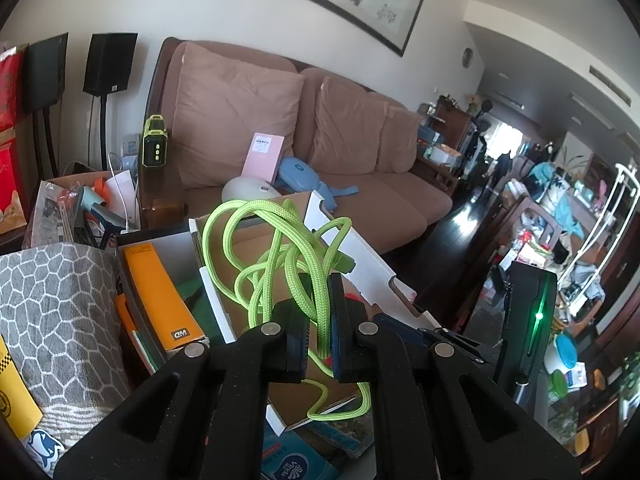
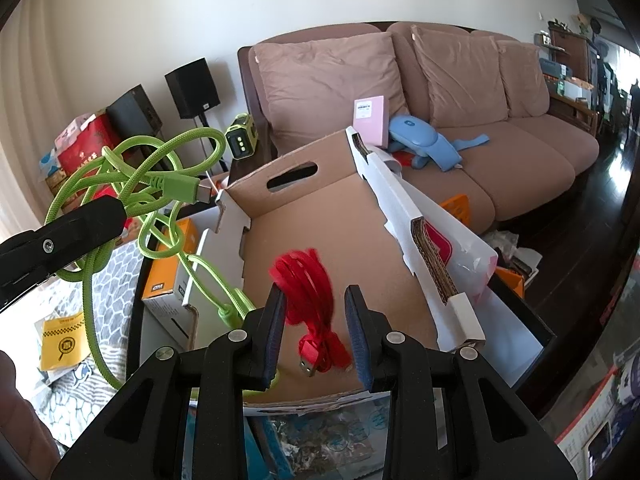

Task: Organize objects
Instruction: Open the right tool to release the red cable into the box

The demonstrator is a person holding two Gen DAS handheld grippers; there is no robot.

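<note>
left tongs [image 1: 319, 312] — pinching green cable [image 1: 276, 248] | right tongs [image 2: 316, 332] — apart above red cable [image 2: 310, 288]

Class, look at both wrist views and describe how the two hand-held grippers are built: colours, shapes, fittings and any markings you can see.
The left gripper and the right gripper look alike: matte black, angular plastic linkage arms with cut-out slots, joined by round silver pivot pins. Each finger ends in a flat dark blue ribbed pad. No lettering or cables show on them, and no sleeve is visible.
</note>
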